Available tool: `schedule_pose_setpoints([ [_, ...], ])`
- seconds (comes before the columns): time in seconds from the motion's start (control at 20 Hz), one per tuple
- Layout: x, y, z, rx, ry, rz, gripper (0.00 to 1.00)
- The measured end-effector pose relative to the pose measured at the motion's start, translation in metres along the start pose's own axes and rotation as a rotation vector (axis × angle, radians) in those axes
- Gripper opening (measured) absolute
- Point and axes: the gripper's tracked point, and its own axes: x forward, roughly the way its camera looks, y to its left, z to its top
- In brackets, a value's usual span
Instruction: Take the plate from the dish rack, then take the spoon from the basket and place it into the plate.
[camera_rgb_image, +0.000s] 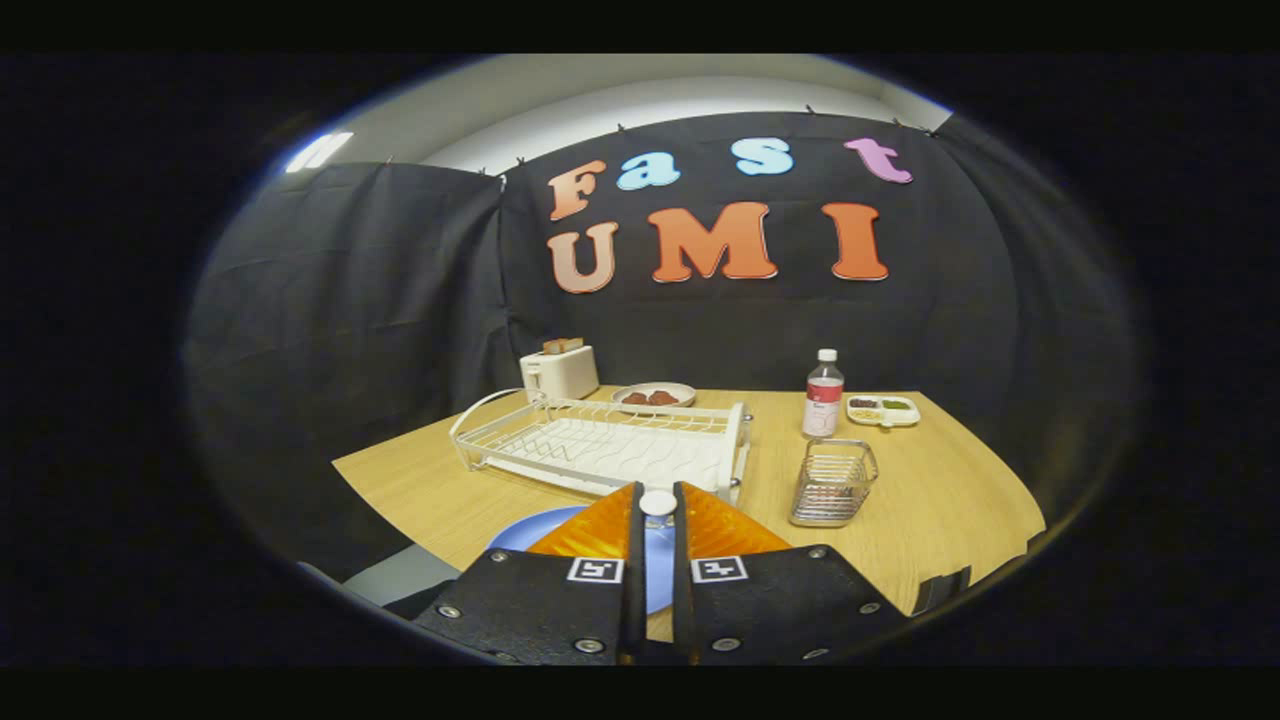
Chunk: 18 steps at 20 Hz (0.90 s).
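Your plate (520, 532) is out of the dish rack (600, 445) and lies flat on the table (940, 490), just in front of the rack and under the gripper (658, 512). That first step I judge complete. The rack itself now holds nothing I can see on its white wires. Your gripper is drawn narrow, its orange fingers (590, 530) close either side of a small white rounded piece that shows at their tips; I take this for the end of the spoon (658, 502), though too little of it shows to be certain. It is held over the plate. The basket (833, 483), a wire one standing on the table to the right of the fingers and well apart from them, looks empty, which agrees with the spoon being in your grip. What is left, on this evidence, is to lower and release it into the plate. Beyond the rack stand a toaster (559, 371) with a slice in its slot, a bowl (654, 395) with dark pieces in it, a bottle (823, 394), and a divided tray (883, 409) carrying small portions of food.
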Motion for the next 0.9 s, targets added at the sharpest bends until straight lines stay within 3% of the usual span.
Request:
schedule_pose_setpoints([
  [0.7,0.041,0.032,-0.042,0.05,-0.002,0.117,0.12],
  [0.9,0.042,0.02,-0.058,0.077,0.024,0.102,0.15],
])
